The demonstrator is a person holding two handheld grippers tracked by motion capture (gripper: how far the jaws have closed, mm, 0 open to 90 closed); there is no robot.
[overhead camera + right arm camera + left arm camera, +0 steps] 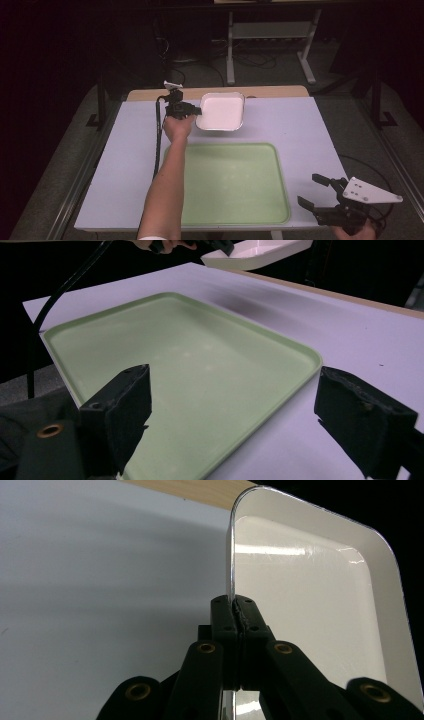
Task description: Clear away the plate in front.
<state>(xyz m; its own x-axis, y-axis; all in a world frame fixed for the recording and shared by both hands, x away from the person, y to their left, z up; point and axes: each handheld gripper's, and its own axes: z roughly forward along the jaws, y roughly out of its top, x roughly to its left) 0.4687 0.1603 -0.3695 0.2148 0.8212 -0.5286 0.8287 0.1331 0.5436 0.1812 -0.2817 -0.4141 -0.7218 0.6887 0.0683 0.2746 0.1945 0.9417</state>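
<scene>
We see two black grippers: the left gripper (192,111) trails a black cable at seven o'clock; the right gripper (314,192) carries a grey three-cornered plate with dark holes; brass rivets stud the jaw links.

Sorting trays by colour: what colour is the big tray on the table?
Pale green tray, clearest in the high view.

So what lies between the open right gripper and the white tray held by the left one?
The green tray lies flat on the table between the right gripper and the white tray pinched by the left gripper, plus a bare table strip; see the high view.
</scene>
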